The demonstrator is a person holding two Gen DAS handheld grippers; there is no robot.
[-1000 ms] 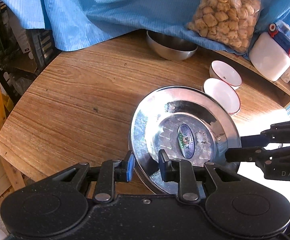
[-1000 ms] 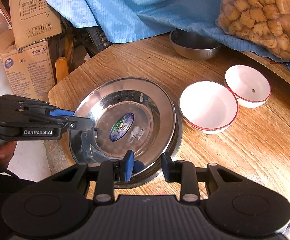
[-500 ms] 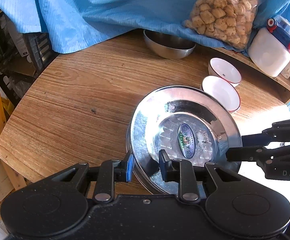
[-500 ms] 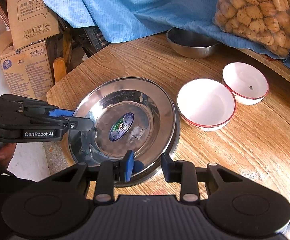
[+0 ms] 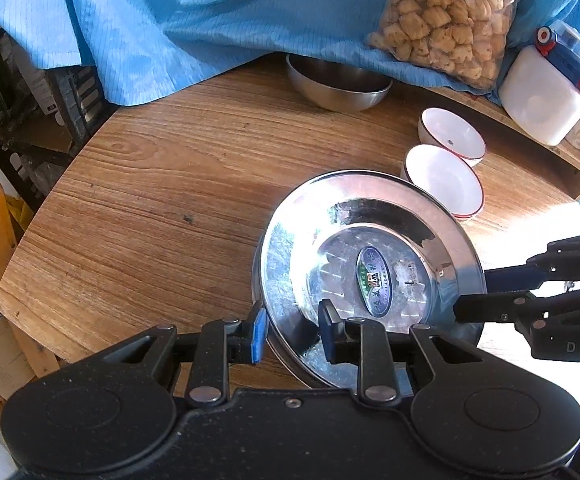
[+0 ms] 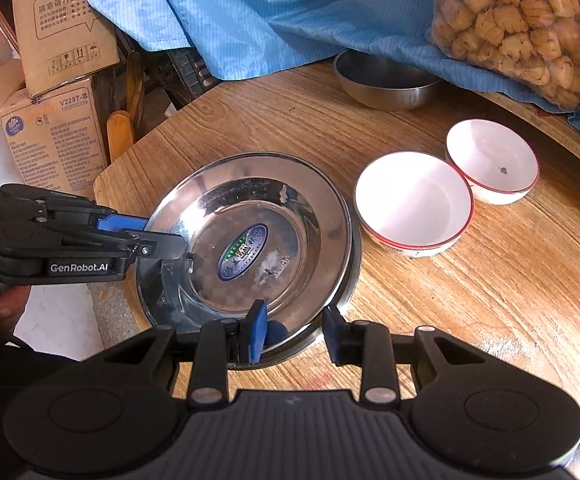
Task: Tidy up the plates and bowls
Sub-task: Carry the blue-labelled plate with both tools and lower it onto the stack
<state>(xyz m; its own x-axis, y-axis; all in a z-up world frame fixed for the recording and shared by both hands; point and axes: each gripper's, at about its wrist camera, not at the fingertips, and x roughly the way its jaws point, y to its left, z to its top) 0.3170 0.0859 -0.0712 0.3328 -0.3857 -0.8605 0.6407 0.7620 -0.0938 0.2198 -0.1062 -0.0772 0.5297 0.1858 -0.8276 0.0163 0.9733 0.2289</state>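
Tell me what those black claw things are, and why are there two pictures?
Those are grabbing tools, one in each of a person's hands, each with a camera looking along its two fingers. One picture comes from the left tool, the other from the right tool. On the wooden table sit a steel plate, two white bowls, a steel bowl and a bag of snacks. Both tools have the plate's rim between their fingers; whether they squeeze it, I cannot tell.
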